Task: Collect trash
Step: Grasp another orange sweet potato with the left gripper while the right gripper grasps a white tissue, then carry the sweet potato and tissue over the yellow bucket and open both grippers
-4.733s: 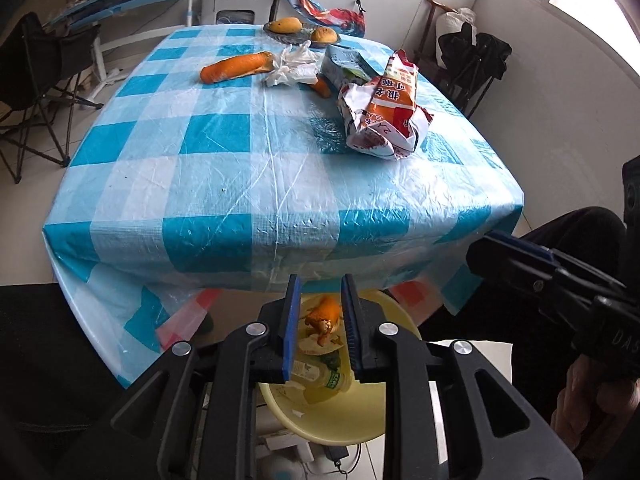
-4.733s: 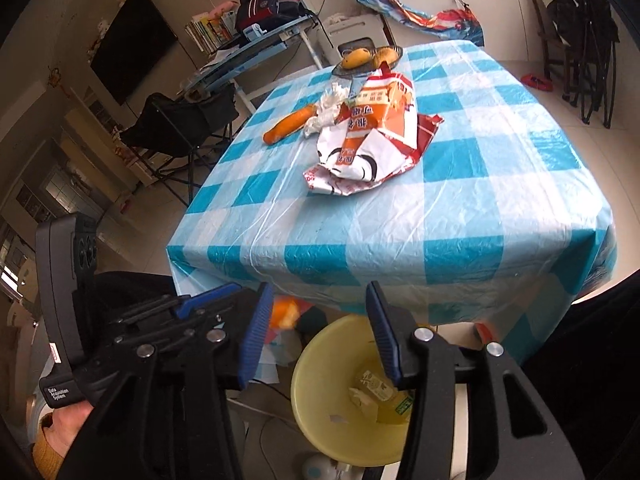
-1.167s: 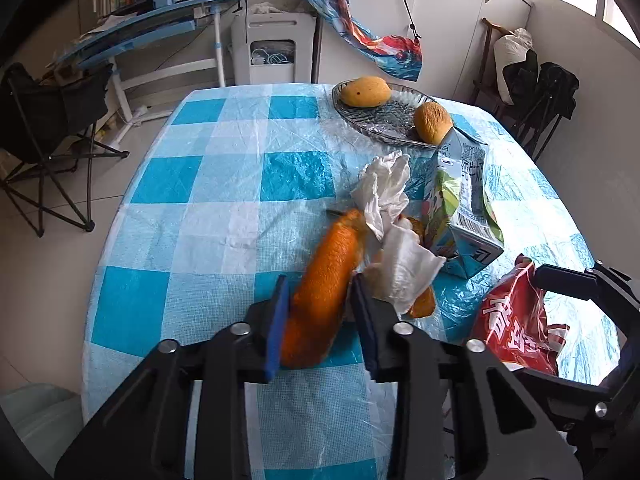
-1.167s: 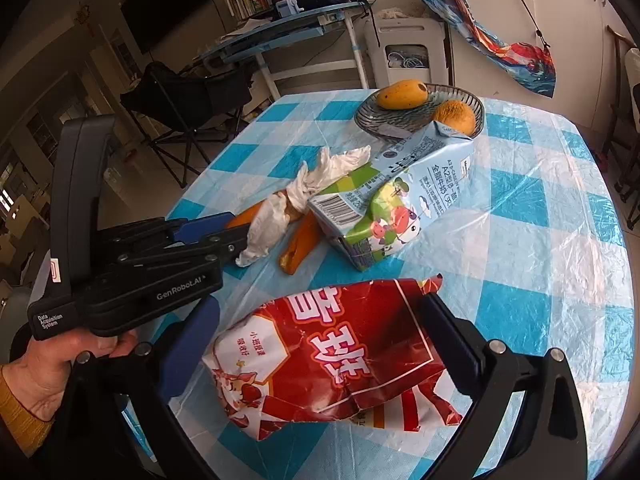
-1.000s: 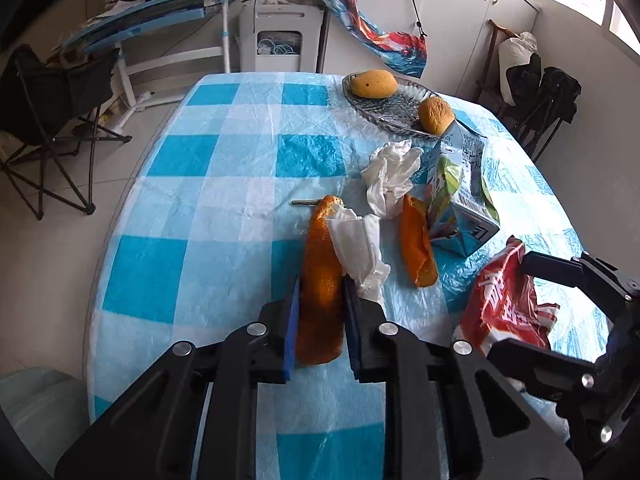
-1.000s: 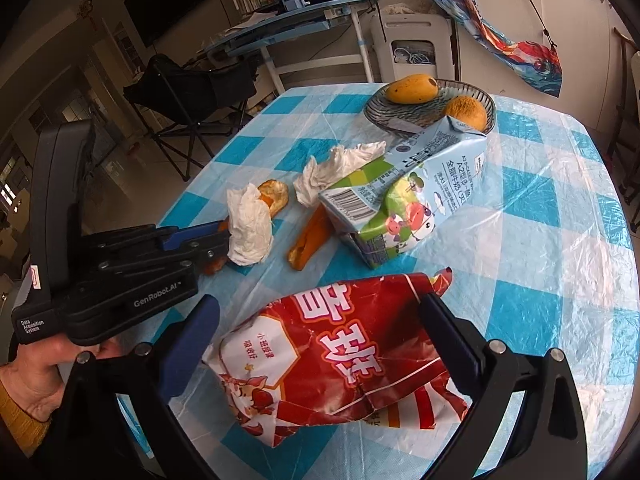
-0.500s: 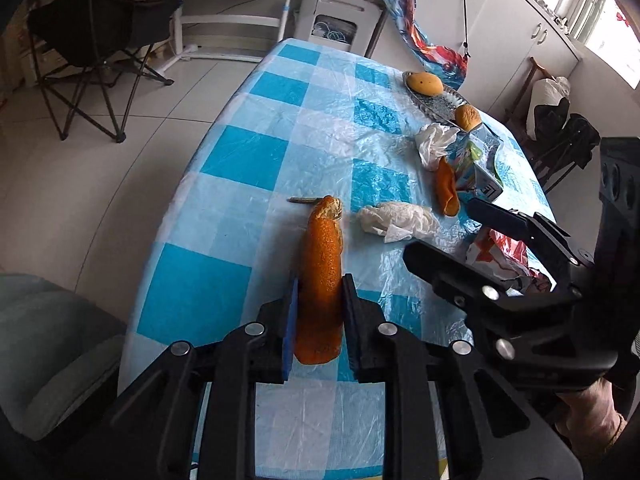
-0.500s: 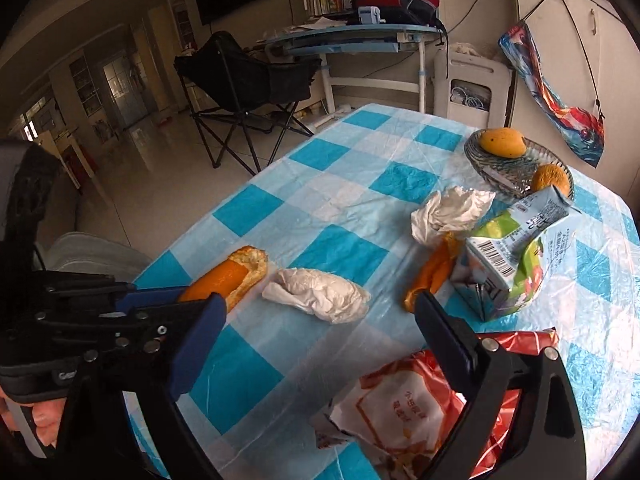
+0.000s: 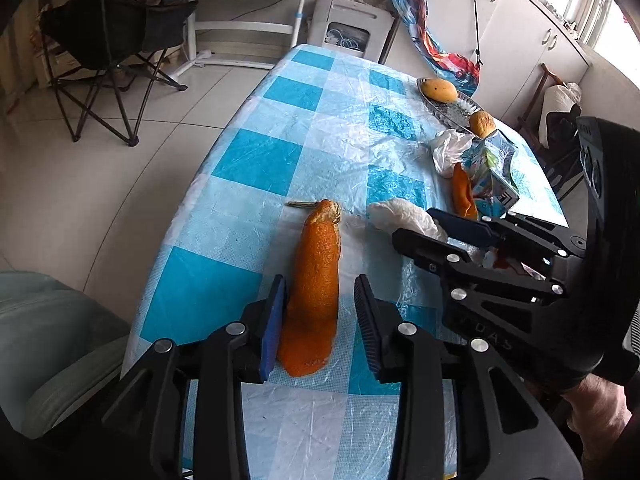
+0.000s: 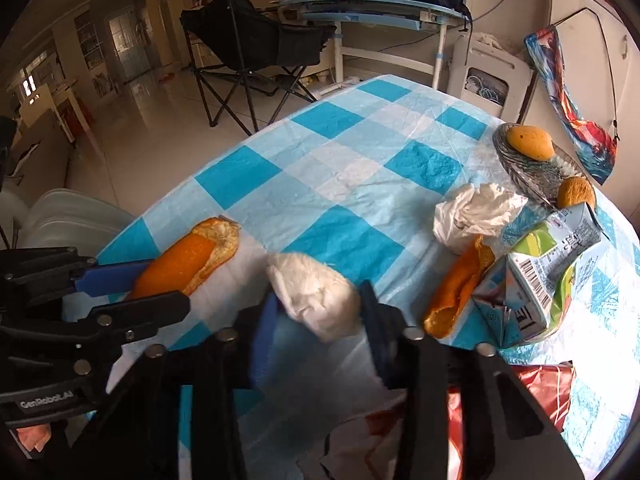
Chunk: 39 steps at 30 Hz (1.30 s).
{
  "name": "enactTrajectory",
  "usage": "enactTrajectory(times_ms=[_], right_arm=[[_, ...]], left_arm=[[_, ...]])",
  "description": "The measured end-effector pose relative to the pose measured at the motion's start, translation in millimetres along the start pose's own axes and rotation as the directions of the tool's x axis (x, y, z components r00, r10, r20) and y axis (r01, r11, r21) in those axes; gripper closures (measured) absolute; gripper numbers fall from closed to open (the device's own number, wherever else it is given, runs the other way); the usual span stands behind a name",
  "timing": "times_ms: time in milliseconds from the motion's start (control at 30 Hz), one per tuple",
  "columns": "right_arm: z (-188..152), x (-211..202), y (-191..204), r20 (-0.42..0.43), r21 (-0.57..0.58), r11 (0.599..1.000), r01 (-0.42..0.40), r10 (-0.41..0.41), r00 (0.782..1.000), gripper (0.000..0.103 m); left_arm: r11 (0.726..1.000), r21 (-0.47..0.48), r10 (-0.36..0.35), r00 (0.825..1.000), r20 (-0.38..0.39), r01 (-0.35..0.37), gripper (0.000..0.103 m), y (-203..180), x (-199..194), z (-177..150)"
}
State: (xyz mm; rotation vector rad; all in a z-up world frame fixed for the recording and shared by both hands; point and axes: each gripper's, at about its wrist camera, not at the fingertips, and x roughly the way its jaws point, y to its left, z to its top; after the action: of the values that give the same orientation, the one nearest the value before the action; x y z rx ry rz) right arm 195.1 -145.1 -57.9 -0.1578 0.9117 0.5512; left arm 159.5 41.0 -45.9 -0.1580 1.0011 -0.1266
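A long orange peel lies on the blue-checked tablecloth between the fingers of my left gripper, which is open around it; it also shows in the right wrist view. My right gripper is open with a crumpled white tissue between its blurred fingers; that tissue also shows in the left wrist view. A second tissue, a smaller orange peel, a crushed juice carton and a red snack bag lie on the table.
A glass plate with a mango and an orange stands at the table's far side. A black folding chair and a desk stand beyond the table. A pale bin lid is at the lower left.
My left gripper has opened around the long peel, which now lies on the cloth. My right gripper has moved in over the near tissue and narrowed around it.
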Motion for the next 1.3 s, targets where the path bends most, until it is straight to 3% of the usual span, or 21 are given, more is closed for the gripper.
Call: enactTrajectory(times_ms=[100,367,500,667,900,1300], right_arm=[[-2,-9,-1,0.026,0.029,0.999,-0.023,0.022,0.999,0.079],[-20,-58,-15,0.125,0.186,0.967,-0.173,0.151,0.981,0.079],[-36,-84,-8,0.163,0.204,0.957,-0.207,0.175,0.971,0.079],[-64,-103,1,0.185,0.257,0.932,-0.256,0.212,0.96,0.079],[-103,-120,19,0.148,0.285,0.924,-0.255,0.22,0.964,0.078],[-160,-115,45,-0.02,0.307,0.931,-0.196,0.212,0.977,0.076]], left_arm=[[1.0,0.018,0.0,1.0,0.006,0.0,0.081,-3,1,-2],[0.996,0.049,-0.081,0.994,0.075,0.078,0.084,-16,-19,-19],[0.992,0.102,-0.082,0.99,0.119,0.07,0.084,-25,-38,-32],[0.991,0.1,-0.098,0.986,0.132,0.085,0.084,-25,-55,-54],[0.988,0.118,-0.117,0.983,0.144,0.1,0.084,-25,-76,-79],[0.979,0.17,-0.14,0.98,0.14,0.116,0.084,-33,-90,-106]])
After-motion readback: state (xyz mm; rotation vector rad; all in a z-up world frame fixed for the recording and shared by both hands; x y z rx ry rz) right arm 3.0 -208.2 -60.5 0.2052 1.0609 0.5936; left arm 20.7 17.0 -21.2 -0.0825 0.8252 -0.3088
